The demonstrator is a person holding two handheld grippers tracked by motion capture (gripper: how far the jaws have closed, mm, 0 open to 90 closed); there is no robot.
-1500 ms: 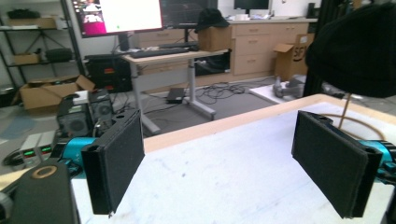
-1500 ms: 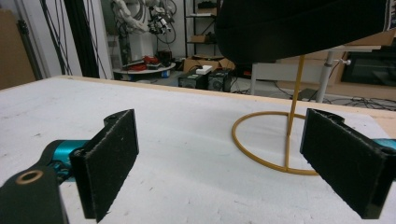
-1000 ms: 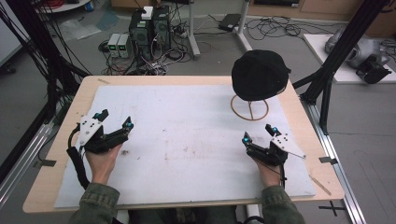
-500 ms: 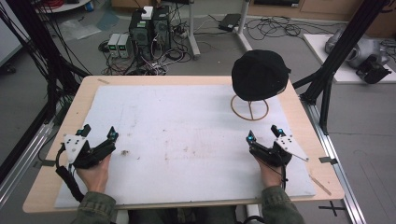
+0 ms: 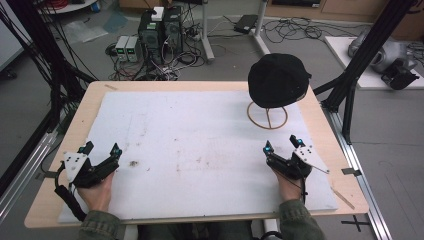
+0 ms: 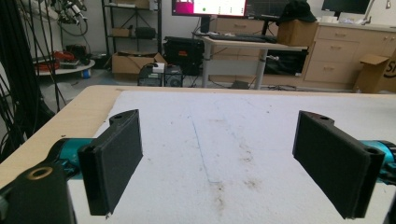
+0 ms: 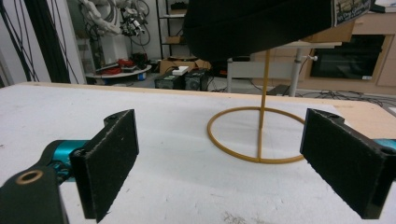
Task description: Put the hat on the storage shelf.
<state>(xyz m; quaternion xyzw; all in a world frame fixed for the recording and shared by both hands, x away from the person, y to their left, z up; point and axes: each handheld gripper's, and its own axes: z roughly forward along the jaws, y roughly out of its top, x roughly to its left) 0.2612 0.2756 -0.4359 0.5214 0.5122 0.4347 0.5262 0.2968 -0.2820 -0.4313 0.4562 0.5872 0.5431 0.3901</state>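
A black cap (image 5: 278, 80) sits on a thin yellow wire stand (image 5: 268, 116) at the far right of the white mat (image 5: 200, 135). In the right gripper view the cap (image 7: 261, 21) hangs over the stand's ring (image 7: 259, 135), straight ahead of the jaws. My right gripper (image 5: 283, 144) rests low at the mat's near right, open, with nothing between its pads (image 7: 112, 161). My left gripper (image 5: 102, 148) lies at the near left edge of the mat, also open and empty, its pads (image 6: 114, 156) wide apart over the stained mat (image 6: 224, 154).
The mat covers a wooden table (image 5: 90, 100). Black frame posts (image 5: 360, 60) stand at the table's right, cables and computer boxes (image 5: 160, 35) lie on the floor beyond. Dark smudges (image 5: 134, 163) mark the mat near the left gripper.
My left gripper has moved back toward the near left edge of the table. My right gripper has shifted slightly nearer and to the right. Both stay open.
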